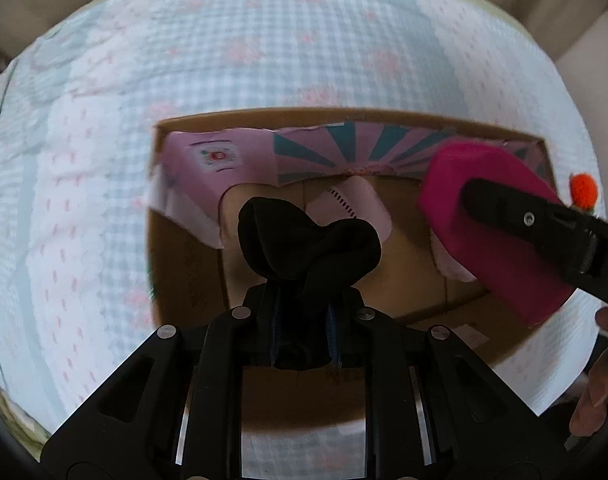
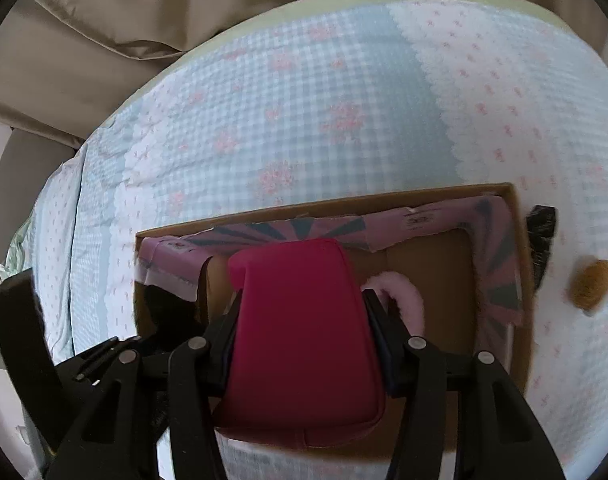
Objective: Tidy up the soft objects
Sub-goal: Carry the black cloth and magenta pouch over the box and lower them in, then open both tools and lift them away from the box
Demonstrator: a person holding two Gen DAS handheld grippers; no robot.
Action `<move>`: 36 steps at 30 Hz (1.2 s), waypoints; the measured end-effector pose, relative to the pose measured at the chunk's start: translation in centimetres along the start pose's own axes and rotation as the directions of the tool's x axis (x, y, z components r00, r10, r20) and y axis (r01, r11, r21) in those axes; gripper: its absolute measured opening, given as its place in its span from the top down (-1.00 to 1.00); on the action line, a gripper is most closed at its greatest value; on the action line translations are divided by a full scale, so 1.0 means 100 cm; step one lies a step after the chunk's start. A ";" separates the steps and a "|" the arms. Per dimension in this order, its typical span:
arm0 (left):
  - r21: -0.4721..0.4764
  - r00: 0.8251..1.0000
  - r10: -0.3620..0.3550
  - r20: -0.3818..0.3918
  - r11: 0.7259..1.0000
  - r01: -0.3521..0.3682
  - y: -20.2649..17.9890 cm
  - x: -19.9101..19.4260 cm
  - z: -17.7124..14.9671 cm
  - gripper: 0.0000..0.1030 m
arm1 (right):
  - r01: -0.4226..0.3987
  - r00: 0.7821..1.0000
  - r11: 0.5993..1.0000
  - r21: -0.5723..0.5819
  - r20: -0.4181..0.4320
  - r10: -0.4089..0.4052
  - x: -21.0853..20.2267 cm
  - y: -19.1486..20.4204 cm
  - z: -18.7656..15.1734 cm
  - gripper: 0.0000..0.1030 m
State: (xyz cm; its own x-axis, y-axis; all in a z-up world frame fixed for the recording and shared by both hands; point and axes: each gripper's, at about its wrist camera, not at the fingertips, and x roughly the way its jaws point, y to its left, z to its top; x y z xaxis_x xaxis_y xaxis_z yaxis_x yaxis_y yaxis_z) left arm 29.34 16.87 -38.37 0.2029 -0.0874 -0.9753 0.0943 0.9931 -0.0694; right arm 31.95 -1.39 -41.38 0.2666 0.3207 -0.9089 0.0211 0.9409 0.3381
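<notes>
Both claws hang over an open cardboard box (image 1: 384, 296) that lies on a bed (image 1: 264, 40) with a checked, flowered cover. The left claw (image 1: 304, 312) is clamped on a black cloth (image 1: 304, 240), which bunches above its fingertips over the box's left half. The right claw (image 2: 304, 344) grips a magenta pad (image 2: 304, 320) by its two side edges, over the middle of the box as the right wrist view shows it.

Step in hand, as judged: loading the box, each claw bringing one soft thing over the opening. The next move calls for lowering each load inside the walls and parting the fingers; the black cloth is limp and may cling to a finger on release.

Count:
- one box, its pink-and-teal flaps (image 1: 344, 148) folded inward;
- one pink fluffy thing (image 2: 404, 292) already on the box floor;
- one black cloth and one magenta pad, both held;
- outside the box, toward the bed's right edge: one brown fuzzy thing (image 2: 592, 284), one dark thing (image 2: 542, 228) too blurred to name, and one orange pompom (image 1: 584, 192).
</notes>
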 end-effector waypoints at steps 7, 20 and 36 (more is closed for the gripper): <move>0.069 1.000 -0.002 -0.028 0.998 0.003 -0.011 0.018 0.005 -0.99 | -0.022 0.999 0.998 -0.065 0.034 0.024 0.013 0.006 0.010 -1.00; 0.091 0.999 -0.002 0.039 0.996 -0.002 -0.012 -0.008 -0.004 -0.99 | -0.012 0.999 0.991 -0.134 0.051 0.019 0.002 0.006 0.002 -0.99; 0.077 0.986 0.002 0.167 0.997 -0.015 -0.014 -0.090 -0.044 -0.99 | 0.048 0.986 0.977 -0.207 0.168 -0.012 -0.089 0.040 -0.043 -0.99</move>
State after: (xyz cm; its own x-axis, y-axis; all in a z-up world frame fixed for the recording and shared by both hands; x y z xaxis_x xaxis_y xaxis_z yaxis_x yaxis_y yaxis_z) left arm 23.13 16.56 -30.37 0.3634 -0.0970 -0.9266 0.1663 0.9853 -0.0379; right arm 25.56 -0.03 -32.97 0.4245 0.2861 -0.8590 -0.1661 0.9573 0.2367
